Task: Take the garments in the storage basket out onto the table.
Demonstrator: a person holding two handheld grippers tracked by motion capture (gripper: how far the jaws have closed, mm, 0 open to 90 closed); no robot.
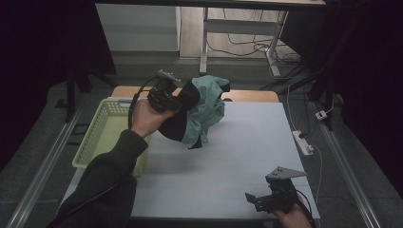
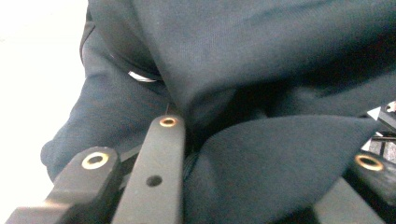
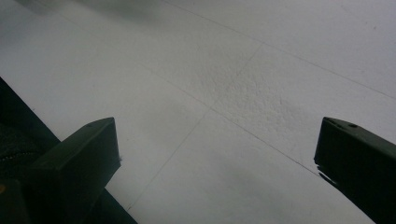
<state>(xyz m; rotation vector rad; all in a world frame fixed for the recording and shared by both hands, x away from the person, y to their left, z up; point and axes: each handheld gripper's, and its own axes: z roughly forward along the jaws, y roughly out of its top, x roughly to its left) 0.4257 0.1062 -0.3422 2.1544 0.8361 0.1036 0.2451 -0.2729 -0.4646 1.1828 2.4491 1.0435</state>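
Note:
A garment [image 1: 206, 107], teal with a dark part, hangs bunched above the far left of the white table [image 1: 237, 156]. My left gripper [image 1: 179, 102] is shut on it from the left, next to the basket. In the left gripper view the dark cloth [image 2: 261, 56] bulges between and over the jaws of the left gripper [image 2: 268, 144]. My right gripper [image 1: 256, 202] rests at the table's front right, open. In the right gripper view bare tabletop lies between the jaws of the right gripper [image 3: 217, 144].
A pale yellow mesh basket [image 1: 107, 111] stands at the table's left edge, just under my left forearm. A power strip [image 1: 302, 142] with cables lies on the floor to the right. A desk frame [image 1: 204, 42] stands behind the table.

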